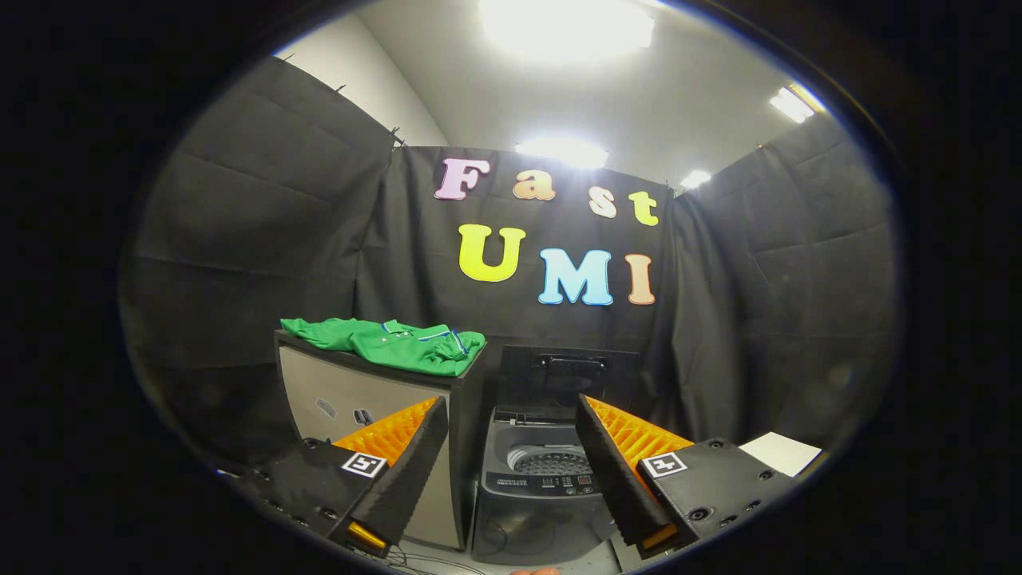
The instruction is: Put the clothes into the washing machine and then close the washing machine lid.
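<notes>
1. We hold the gripper (pixel 511 471) spread wide and empty.
2. The green polo shirt (pixel 391 343) lies on the cabinet (pixel 351 399), beyond our fingers, not loaded.
3. The washing machine (pixel 543 487) beside it stands with its lid (pixel 568 374) raised; loading and closing remain.

The washing machine (pixel 543 479) stood open-topped, its lid (pixel 568 371) upright behind; a cabinet (pixel 359 407) bearing green clothes (pixel 391 343) crowded its left side, beyond the gripper's (pixel 511 415) wide-spread fingers.
</notes>
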A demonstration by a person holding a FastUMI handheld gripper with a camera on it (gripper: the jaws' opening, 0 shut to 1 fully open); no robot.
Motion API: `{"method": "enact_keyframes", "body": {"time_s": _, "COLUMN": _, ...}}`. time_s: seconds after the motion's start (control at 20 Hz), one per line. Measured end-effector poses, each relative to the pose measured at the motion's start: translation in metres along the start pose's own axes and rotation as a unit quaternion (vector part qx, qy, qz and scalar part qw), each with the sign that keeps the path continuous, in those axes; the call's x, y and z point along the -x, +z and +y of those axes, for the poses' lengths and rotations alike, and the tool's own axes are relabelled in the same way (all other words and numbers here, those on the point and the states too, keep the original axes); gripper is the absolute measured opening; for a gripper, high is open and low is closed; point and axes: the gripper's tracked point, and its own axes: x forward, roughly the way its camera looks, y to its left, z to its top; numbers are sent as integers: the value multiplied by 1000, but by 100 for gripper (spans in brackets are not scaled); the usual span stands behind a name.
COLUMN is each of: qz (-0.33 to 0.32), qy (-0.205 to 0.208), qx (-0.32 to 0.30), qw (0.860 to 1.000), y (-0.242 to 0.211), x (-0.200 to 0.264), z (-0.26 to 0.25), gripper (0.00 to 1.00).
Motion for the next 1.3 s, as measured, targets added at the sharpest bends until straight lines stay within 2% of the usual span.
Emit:
{"method": "enact_keyframes", "body": {"time_s": 0.7, "qz": -2, "qy": 7, "qx": -5, "qw": 1000, "y": 11, "x": -11, "z": 3, "gripper": 100}}
{"method": "enact_keyframes", "body": {"time_s": 1.1, "qz": -18, "qy": 9, "qx": -27, "qw": 999, "y": 60, "x": -44, "z": -6, "gripper": 100}}
{"method": "enact_keyframes", "body": {"time_s": 1.3, "qz": -29, "qy": 14, "qx": -18, "qw": 999, "y": 94, "x": -69, "z": -6, "gripper": 100}}
